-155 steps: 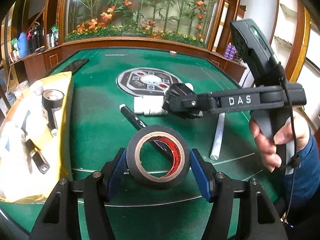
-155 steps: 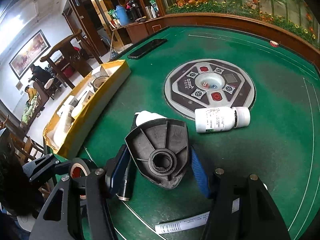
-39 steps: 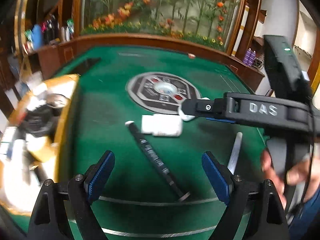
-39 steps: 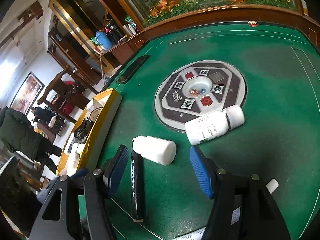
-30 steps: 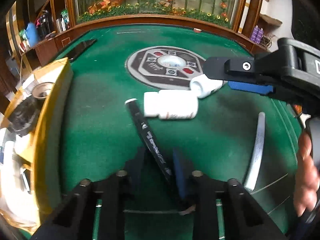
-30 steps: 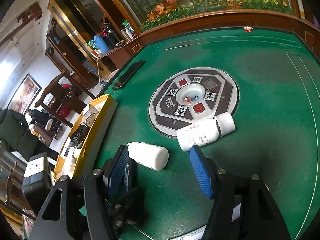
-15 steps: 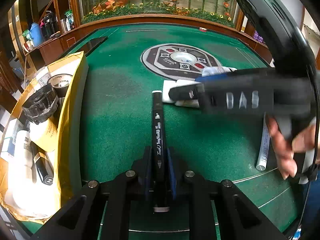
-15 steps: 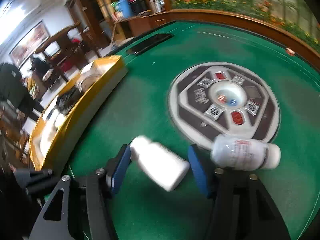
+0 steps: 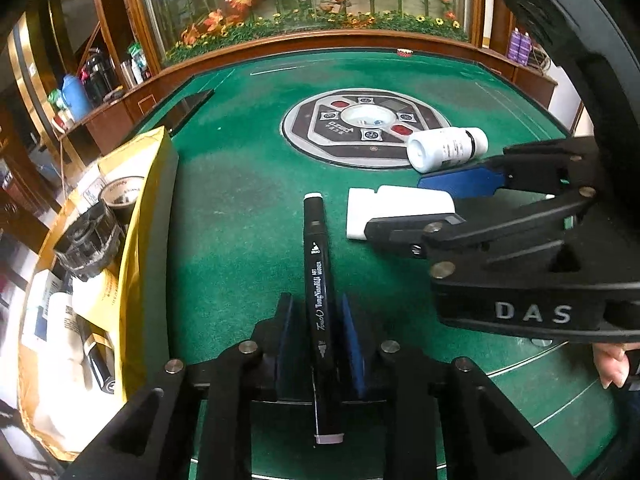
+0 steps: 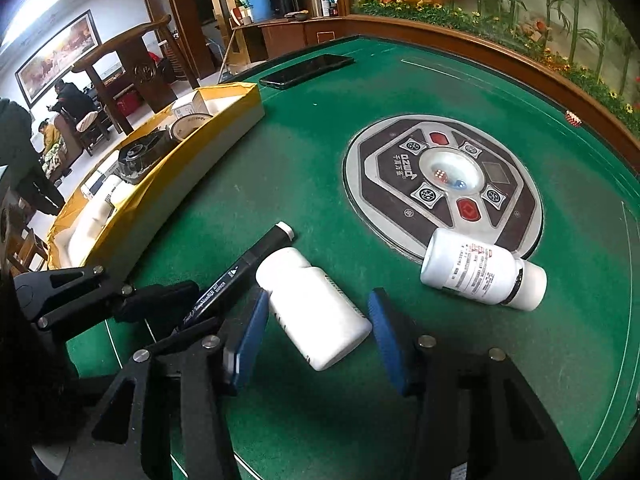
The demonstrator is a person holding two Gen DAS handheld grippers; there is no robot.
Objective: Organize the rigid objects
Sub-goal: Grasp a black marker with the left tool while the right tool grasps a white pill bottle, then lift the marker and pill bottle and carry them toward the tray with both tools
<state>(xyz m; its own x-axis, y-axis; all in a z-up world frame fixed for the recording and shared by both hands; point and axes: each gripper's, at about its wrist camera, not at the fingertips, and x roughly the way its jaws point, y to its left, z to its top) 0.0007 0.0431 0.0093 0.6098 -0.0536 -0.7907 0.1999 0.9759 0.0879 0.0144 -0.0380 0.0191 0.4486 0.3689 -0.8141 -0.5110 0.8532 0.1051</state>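
Note:
My left gripper (image 9: 319,340) is shut on a black art marker (image 9: 320,296) that points away over the green table; the marker also shows in the right wrist view (image 10: 236,280). My right gripper (image 10: 316,332) is open, its blue pads on either side of a plain white bottle (image 10: 316,312) lying on the felt, not squeezing it. In the left wrist view this bottle (image 9: 396,210) lies just right of the marker tip, partly behind the right gripper. A second white bottle with a printed label (image 10: 482,276) lies at the edge of the round centre panel (image 10: 444,184).
A long yellow-edged box (image 10: 168,184) along the table's left side holds a tape roll, a black part, small cartons and other items; it also shows in the left wrist view (image 9: 132,248). A black phone (image 10: 306,70) lies at the far left. A wooden rim (image 10: 520,64) bounds the table.
The tape roll and black part went from the grippers into the box. My left gripper closed on the marker and lifted it. My right gripper moved down around the plain white bottle.

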